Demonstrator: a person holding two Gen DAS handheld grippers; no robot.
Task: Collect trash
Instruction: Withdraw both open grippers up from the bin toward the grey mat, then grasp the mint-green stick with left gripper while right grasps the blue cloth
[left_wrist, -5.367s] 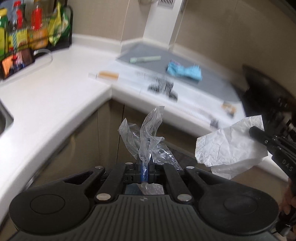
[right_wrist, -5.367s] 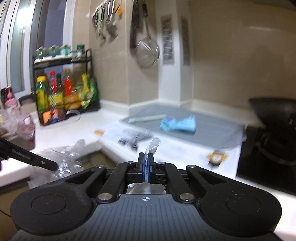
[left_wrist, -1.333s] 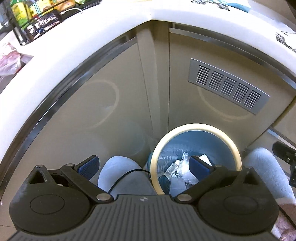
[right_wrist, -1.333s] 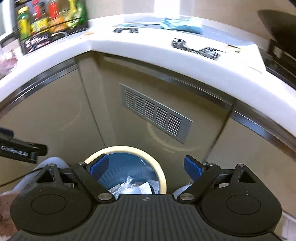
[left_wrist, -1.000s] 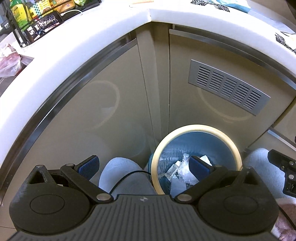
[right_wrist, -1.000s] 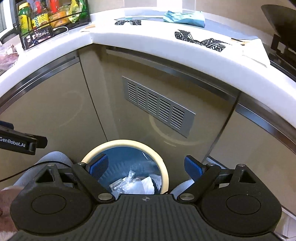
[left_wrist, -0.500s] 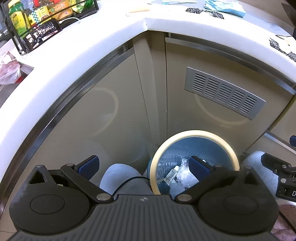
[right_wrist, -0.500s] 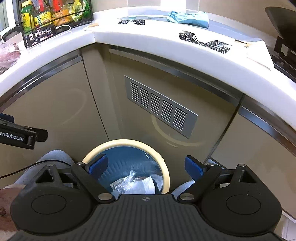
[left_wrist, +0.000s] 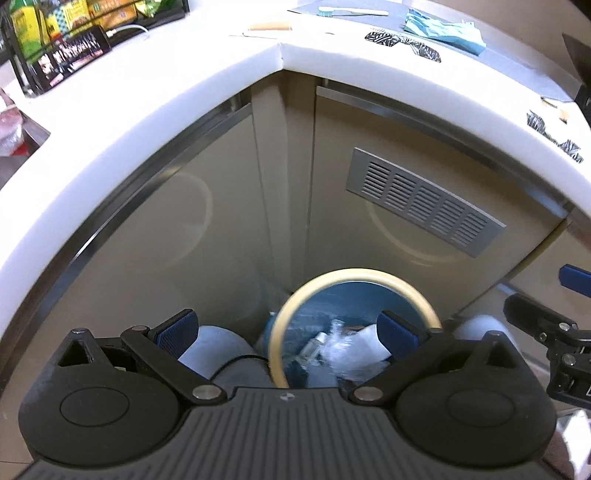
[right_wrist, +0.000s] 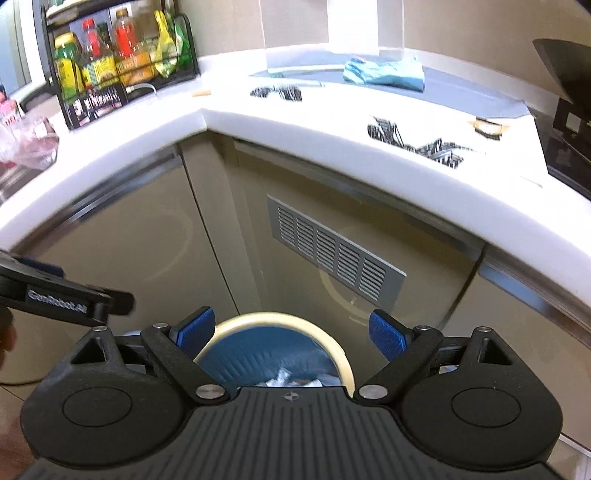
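Below your hands, both the left gripper (left_wrist: 286, 330) and right gripper (right_wrist: 291, 330) stand wide open and empty above the blue bin (right_wrist: 273, 356); crumpled trash (left_wrist: 341, 350) lies inside, white counter (right_wrist: 295, 122) beyond.

Glossy beige cabinet doors (left_wrist: 192, 236), matt metal vent grille (left_wrist: 424, 214).

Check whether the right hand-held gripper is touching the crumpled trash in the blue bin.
Apart: right wrist view shows right hand-held gripper open above crumpled trash.
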